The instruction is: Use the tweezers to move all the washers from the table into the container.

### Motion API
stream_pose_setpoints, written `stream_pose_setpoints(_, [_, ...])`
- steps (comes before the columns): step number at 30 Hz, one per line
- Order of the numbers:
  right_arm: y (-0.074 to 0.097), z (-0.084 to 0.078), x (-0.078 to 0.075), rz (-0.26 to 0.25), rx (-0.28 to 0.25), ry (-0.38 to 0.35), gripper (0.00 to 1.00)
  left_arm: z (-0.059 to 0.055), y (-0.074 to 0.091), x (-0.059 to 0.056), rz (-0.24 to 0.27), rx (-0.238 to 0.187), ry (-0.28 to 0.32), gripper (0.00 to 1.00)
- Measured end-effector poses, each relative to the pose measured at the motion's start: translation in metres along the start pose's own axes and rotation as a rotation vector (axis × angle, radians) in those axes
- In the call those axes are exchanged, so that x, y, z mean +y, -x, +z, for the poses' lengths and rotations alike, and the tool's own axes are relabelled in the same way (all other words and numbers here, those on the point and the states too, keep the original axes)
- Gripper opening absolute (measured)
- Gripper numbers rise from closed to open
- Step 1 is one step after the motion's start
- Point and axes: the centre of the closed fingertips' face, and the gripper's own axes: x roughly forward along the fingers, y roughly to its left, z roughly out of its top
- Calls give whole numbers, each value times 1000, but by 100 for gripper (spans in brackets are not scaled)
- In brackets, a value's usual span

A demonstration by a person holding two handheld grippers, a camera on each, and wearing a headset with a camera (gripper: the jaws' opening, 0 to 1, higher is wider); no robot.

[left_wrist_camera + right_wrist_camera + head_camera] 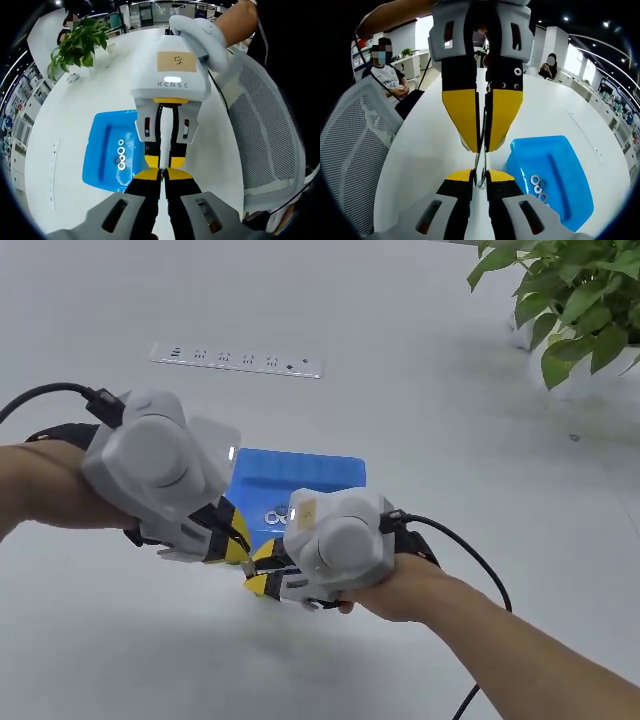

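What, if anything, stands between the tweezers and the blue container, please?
Nothing visible does. The tweezers are pinched between the left gripper and the right gripper, tip to tip, just beside the open blue container. Bare table lies between them. Several washers lie inside it.

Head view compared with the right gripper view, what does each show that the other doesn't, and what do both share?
The head view gives the person's right hand around the right gripper and a large leafy plant at the upper right. The right gripper view gives the tweezers held between both pairs of jaws, a mesh chair and seated people behind. Both show the blue container with washers inside and the left gripper tip to tip with the right.
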Motion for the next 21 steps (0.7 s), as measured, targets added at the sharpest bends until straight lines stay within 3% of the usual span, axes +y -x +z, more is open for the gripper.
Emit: stream_pose_setpoints(21, [-1,-2,0,-1,5,-22,11,3,-2,0,-1,-10,0,6])
